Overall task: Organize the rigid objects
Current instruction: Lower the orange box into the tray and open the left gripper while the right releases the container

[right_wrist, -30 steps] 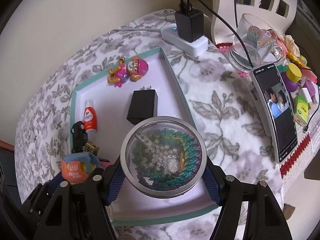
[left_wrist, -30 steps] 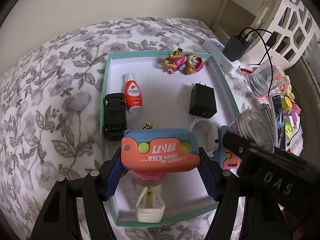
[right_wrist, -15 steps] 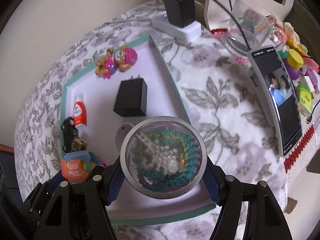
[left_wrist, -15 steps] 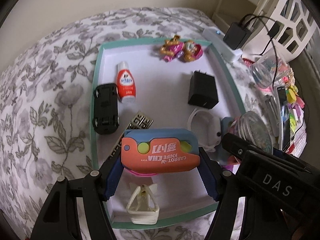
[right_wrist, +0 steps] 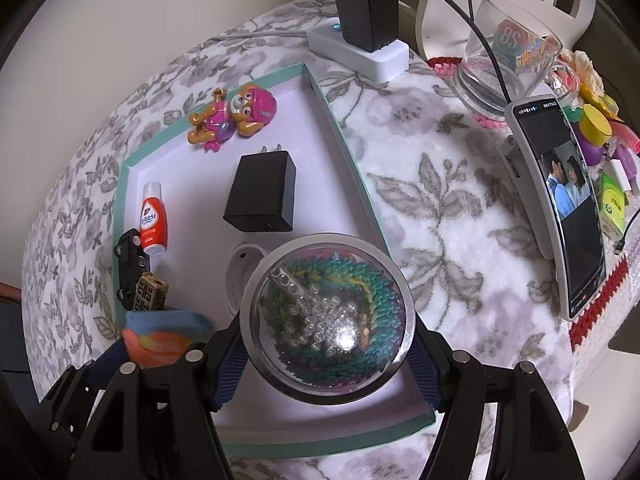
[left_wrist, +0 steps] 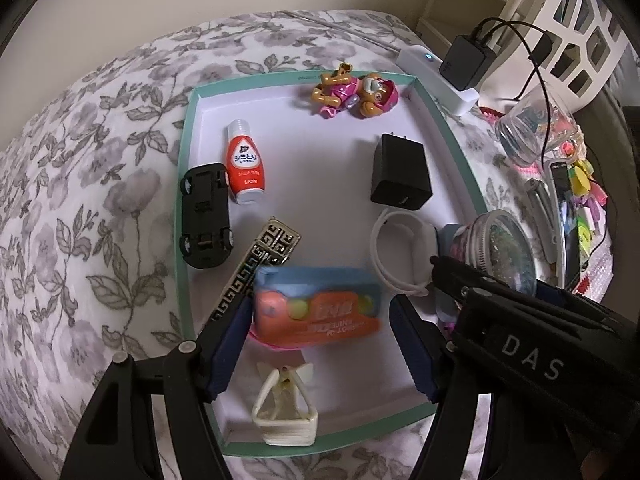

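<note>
Pointing steeply down over the teal-rimmed tray (left_wrist: 182, 184), the left gripper (left_wrist: 320, 340) has its jaws spread wide, and the orange-and-blue carrot knife toy (left_wrist: 316, 308) sits blurred between them. A sliver of space shows on either side of the toy, so whether the blue pads (left_wrist: 228, 344) press on it cannot be told. Left of this gripper and ahead of it lie a black toy car (left_wrist: 204, 216) on its roof across the tray's rim and a red-and-white small bottle (left_wrist: 244, 168). A patterned metal strip (left_wrist: 260, 258) runs up from just beside the left finger. A cream hair clip (left_wrist: 286, 412) lies under the gripper, near the tray's closest edge. Straight ahead rests a black charger (left_wrist: 400, 176), with a pink pup figure (left_wrist: 354, 94) beyond it at the far rim, and a white coiled cable (left_wrist: 400, 256) lies just ahead to the right.

The right gripper (right_wrist: 326, 356) also points steeply down, over the tray's near right corner. Its jaws stand wide and clamp a round clear jar of beads (right_wrist: 326, 316), the blue pads (right_wrist: 424, 364) touching the rim on both sides. To this gripper's right, off the tray on the floral cloth (right_wrist: 440, 208), a phone (right_wrist: 560, 200) leans with its screen lit, and a glass cup (right_wrist: 504, 52) stands ahead of it.
</note>
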A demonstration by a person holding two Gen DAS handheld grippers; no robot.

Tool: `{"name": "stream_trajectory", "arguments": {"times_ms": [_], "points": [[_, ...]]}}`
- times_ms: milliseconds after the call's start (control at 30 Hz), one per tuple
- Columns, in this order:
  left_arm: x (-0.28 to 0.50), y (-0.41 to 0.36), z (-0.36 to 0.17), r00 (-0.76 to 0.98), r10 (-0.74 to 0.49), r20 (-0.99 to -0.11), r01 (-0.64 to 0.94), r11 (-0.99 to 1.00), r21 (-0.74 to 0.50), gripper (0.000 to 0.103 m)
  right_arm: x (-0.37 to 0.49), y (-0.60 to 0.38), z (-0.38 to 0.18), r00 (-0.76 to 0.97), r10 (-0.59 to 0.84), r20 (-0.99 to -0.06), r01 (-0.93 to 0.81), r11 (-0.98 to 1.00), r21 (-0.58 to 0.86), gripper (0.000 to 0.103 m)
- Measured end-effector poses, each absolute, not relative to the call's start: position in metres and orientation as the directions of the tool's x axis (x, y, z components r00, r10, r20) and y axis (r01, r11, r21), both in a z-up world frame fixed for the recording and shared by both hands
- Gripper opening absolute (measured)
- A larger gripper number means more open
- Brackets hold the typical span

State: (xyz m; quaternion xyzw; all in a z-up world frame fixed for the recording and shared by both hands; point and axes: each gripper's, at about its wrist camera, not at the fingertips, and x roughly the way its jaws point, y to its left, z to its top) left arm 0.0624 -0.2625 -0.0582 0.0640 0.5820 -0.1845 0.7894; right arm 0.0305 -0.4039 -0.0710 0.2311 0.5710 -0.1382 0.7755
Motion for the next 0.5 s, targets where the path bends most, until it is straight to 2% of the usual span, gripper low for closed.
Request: {"name": "stream_trajectory", "arguments": {"times_ms": [300, 500], "points": [[0.062, -0.256, -0.045, 0.249, -0.231, -0.941, 0.359, 0.924, -0.133, 0.072, 0.029, -0.405, -0.065, 0.325, 0.062, -0.944, 0.478, 0.85, 0.221, 0.074], [0.07, -0.233, -0.039, 0.245, -0.236, -0.94, 0.298, 0.941, -0.159, 0.072, 0.031, -0.402, -0.058, 0.346, 0.071, -0.936, 0.462, 0.855, 0.235, 0.077]]}}
